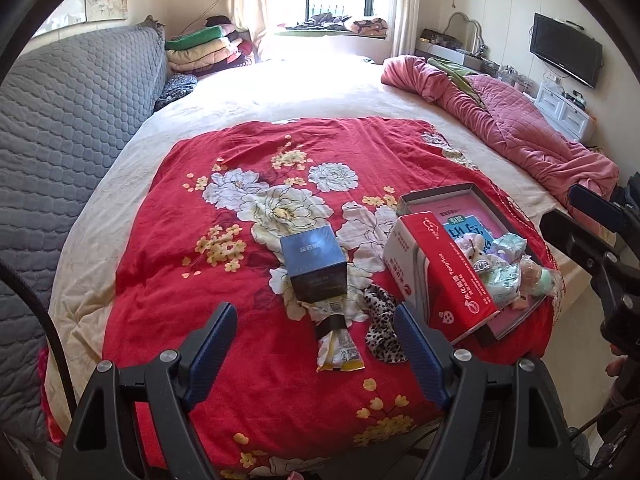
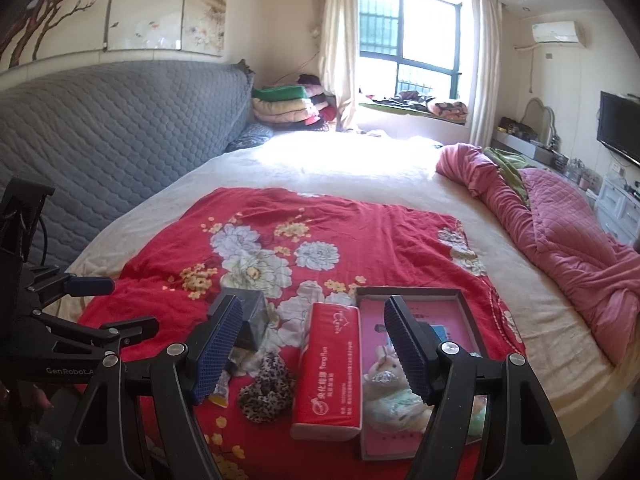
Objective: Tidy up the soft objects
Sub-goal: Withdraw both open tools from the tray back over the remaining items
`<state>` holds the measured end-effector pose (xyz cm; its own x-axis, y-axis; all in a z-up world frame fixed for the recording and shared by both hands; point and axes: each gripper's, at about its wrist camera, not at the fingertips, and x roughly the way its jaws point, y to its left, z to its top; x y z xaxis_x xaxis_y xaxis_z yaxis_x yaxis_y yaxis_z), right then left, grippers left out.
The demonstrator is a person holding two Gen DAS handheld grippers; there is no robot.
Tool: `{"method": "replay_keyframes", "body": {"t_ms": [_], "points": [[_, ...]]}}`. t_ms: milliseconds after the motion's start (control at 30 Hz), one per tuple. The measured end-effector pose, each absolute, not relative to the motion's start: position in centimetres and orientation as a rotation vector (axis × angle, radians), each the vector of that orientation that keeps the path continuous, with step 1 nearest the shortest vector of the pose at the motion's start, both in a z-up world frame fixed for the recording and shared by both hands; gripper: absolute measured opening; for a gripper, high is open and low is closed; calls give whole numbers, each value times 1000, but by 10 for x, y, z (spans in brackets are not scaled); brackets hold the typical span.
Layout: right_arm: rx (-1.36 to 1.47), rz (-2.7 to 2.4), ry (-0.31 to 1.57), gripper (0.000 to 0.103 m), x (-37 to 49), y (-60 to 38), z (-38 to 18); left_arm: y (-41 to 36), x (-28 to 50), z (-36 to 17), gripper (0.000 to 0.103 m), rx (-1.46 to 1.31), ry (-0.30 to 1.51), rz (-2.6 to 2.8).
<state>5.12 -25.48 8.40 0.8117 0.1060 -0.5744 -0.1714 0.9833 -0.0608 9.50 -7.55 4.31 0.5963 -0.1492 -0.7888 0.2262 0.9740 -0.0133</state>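
While both grippers hung over the near end of the bed, neither had hold of anything: left gripper had its jaws spread wide with nothing between the pads, right gripper same, wide and empty

Layout on the red floral quilt, from the left wrist view:
- dark blue box stood near the middle, upright
- crumpled snack wrapper lay just in front of it, touching its base
- leopard-print scrunchie lay just beside the wrapper, loose on the quilt, between the blue box and the tray
- shallow dark-rimmed tray with pink lining sat to the right
- red tissue pack lay tilted across the tray's near-left rim, partly in, partly hanging out
- small plush toy and a few pale soft bits were bunched inside the tray, against the tissue pack

From the right wrist view the tissue pack sat between my fingers in line of sight, not gripped; scrunchie just left of it, plush in the tray behind my right finger

Pink quilted blanket was heaped along the far right edge of the bed, well apart from the tray
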Motion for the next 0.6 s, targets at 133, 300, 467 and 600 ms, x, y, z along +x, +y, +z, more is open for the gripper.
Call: {"method": "replay_keyframes", "body": {"t_ms": [133,300,467,600], "points": [[-153,191,620,75,51,-233,77,-63,87,41,80,83,907,-198],[-183,235,638,75,47,-219,71,-50,81,39,80,60,910,-187],[-218,252,661,75,44,-210,60,-40,80,31,80,28,927,-188],[-241,267,685,75,43,-205,49,-42,81,15,80,18,964,-196]]}}
